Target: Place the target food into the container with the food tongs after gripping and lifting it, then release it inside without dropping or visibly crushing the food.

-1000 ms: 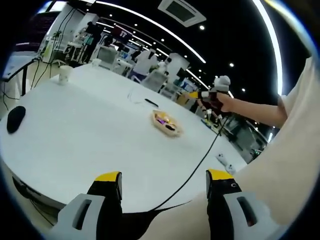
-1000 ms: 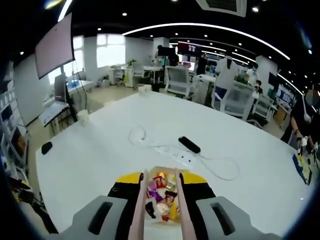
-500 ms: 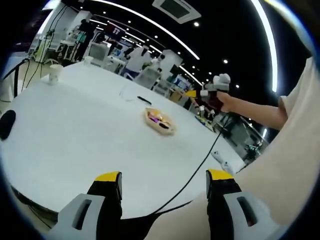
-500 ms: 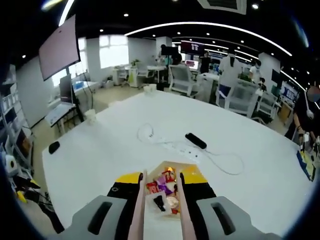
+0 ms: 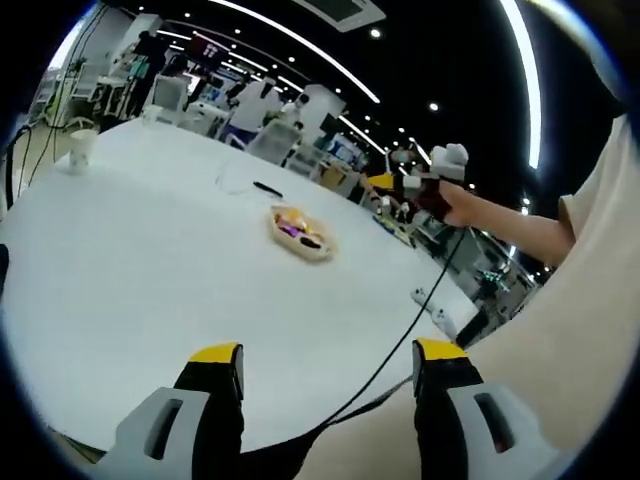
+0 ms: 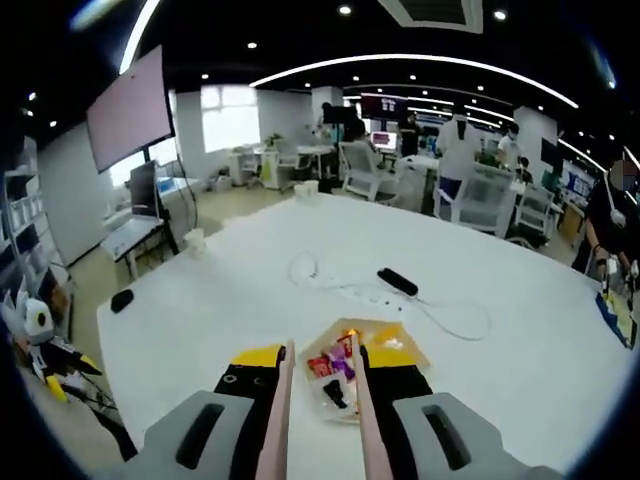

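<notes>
While the left gripper [image 5: 325,375] hangs low over the near edge of the white table [image 5: 130,290], its two yellow-tipped jaws stand wide apart with nothing between them. In the left gripper view the basket [image 5: 299,231] of wrapped snacks sits on the table well beyond the jaws, far up the tabletop from them. To the right of the basket a person's forearm [image 5: 510,225] reaches in level above the table, its hand gripping the right gripper [image 5: 425,185], which is held in the air apart from the basket. A black cable [image 5: 400,330] runs from that gripper down across the table toward the near edge. A paper cup [image 5: 82,148] stands far to the left of the basket.

In the right gripper view, the right gripper [image 6: 322,385] points down and forward at the table, its jaws pressed on the two long pale arms of the food tongs [image 6: 281,420]. The tong arms run nearly parallel with a narrow gap, and their tips are bare. The basket [image 6: 362,365] lies on the table just past the tips, partly seen through the gap. Beyond the basket lie a white cord [image 6: 330,280] and a black remote [image 6: 398,282].
</notes>
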